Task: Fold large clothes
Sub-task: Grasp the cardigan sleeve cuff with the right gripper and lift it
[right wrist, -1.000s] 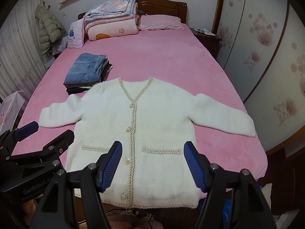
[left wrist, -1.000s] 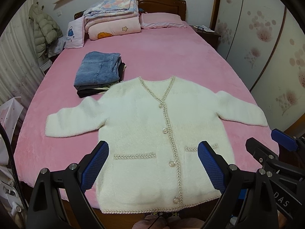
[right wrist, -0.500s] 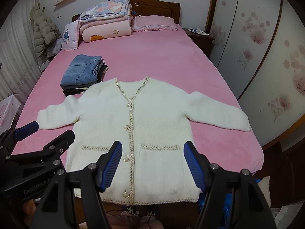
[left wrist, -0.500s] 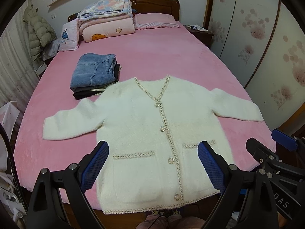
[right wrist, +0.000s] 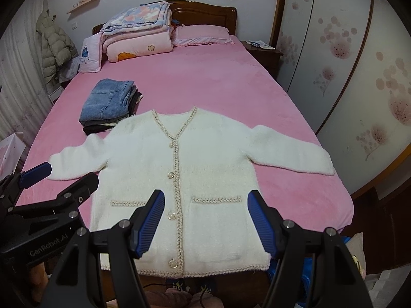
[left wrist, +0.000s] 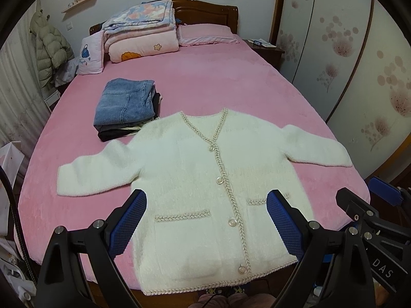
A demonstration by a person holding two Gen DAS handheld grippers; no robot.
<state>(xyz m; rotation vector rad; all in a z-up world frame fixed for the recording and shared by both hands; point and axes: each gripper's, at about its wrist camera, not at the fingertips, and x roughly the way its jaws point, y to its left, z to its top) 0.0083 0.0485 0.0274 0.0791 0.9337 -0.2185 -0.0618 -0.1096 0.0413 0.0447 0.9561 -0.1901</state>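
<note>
Left gripper (left wrist: pixel 206 218): jaws wide apart, empty, blue pads clear of all fabric; angled down over the near hem
Right gripper (right wrist: pixel 205 218): jaws wide apart, empty; same downward tilt, just beside the left one
Markings: "GenRobot.AI" on the left gripper's body in the right wrist view; "DAS" on the right gripper's body in the left wrist view
White cardigan (left wrist: pixel 195 177): flat, buttoned, sleeves spread, on pink bed (left wrist: pixel 205 82), beyond and below both jaws
Folded jeans (left wrist: pixel 125 102): beyond the cardigan's left shoulder
</note>
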